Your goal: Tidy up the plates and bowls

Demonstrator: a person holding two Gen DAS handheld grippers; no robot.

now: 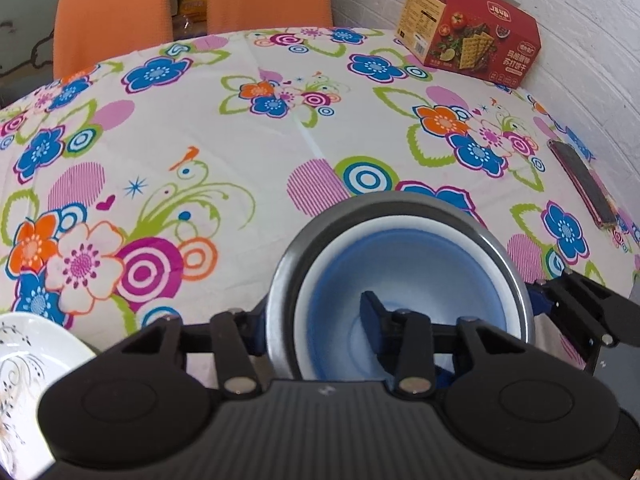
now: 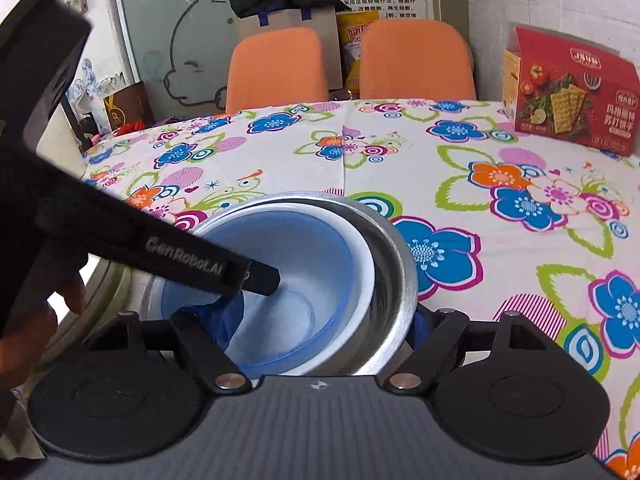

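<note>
We are pinching nested bowls at rims: left gripper (image 1: pixel 316 320) straddling metal bowl (image 1: pixel 516 264) and blue bowl (image 1: pixel 404 280) wall; right gripper (image 2: pixel 320 320) likewise opposite. Metal looking slick, stiff, light; blue bowl sitting loose inside. White plate (image 1: pixel 24 356) lying left of left fingers.

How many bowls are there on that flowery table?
2, nested: a steel bowl and a blue-and-white bowl sitting inside it, near the table's front edge. A white patterned dish to the left looks like a plate; more could lie out of view.
</note>
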